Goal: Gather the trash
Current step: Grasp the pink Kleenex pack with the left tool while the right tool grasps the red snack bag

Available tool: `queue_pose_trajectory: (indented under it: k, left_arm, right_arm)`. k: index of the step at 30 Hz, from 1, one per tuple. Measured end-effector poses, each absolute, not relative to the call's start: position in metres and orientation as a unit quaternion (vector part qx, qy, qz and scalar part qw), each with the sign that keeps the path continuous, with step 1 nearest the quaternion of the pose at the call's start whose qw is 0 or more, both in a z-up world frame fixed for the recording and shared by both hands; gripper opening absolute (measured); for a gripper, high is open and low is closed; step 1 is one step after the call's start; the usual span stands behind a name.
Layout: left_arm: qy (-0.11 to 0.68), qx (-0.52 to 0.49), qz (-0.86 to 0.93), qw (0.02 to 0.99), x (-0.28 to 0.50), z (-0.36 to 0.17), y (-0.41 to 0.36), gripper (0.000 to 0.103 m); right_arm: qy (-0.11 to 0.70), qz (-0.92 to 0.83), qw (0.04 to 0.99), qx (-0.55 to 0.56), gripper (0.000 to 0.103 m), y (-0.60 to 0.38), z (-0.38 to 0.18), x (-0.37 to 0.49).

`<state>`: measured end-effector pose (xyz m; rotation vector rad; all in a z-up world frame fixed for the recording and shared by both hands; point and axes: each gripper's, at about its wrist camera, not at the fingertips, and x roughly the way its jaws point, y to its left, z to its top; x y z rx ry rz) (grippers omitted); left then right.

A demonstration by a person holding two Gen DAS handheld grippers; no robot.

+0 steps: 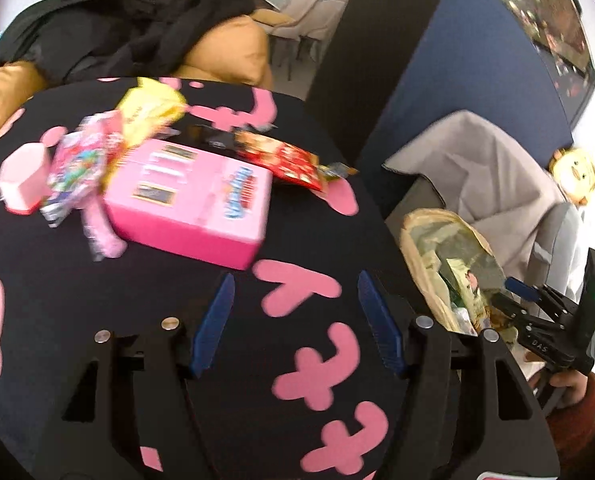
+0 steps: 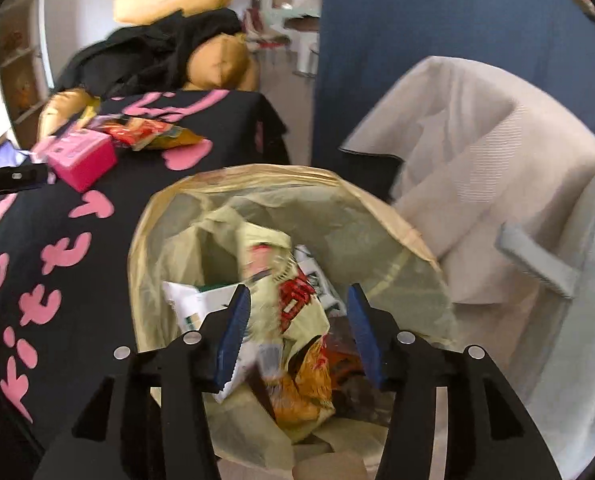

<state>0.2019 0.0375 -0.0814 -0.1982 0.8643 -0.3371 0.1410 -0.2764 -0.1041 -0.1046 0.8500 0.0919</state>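
Observation:
My left gripper (image 1: 295, 312) is open and empty above the black table with pink marks (image 1: 297, 392). Ahead of it lie a pink box (image 1: 189, 196), a red snack wrapper (image 1: 285, 158), a yellow wrapper (image 1: 149, 110), a colourful pink wrapper (image 1: 81, 160) and a pink cup (image 1: 23, 178). My right gripper (image 2: 297, 320) is open over the bin with a yellow bag (image 2: 257, 184). A pale yellow wrapper with red print (image 2: 285, 292) lies between and below its fingers, among other trash in the bag. The bin (image 1: 417, 224) and the right gripper (image 1: 517, 294) also show in the left wrist view.
An orange sofa with black clothing (image 1: 117, 32) stands behind the table. A grey chair with beige cloth (image 2: 477, 152) stands right of the bin. A dark blue partition (image 2: 417, 40) rises behind. The left gripper's tip (image 2: 13, 178) shows at the right wrist view's left edge.

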Motion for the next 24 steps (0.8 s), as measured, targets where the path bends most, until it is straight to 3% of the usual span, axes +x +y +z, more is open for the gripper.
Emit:
queue_pose_trajectory:
  k: [13, 24]
  left_arm:
    - [0.378, -0.147, -0.081, 0.911, 0.181, -0.083, 0.146, 0.062]
    - [0.348, -0.185, -0.05, 0.918, 0.2, -0.084, 0.207, 0.062]
  right_arm:
    - [0.357, 0.098, 0.928, -0.038, 0.054, -0.219, -0.059, 0.145]
    - [0.342, 0.148, 0.927, -0.035, 0.054, -0.131, -0.059, 0.208]
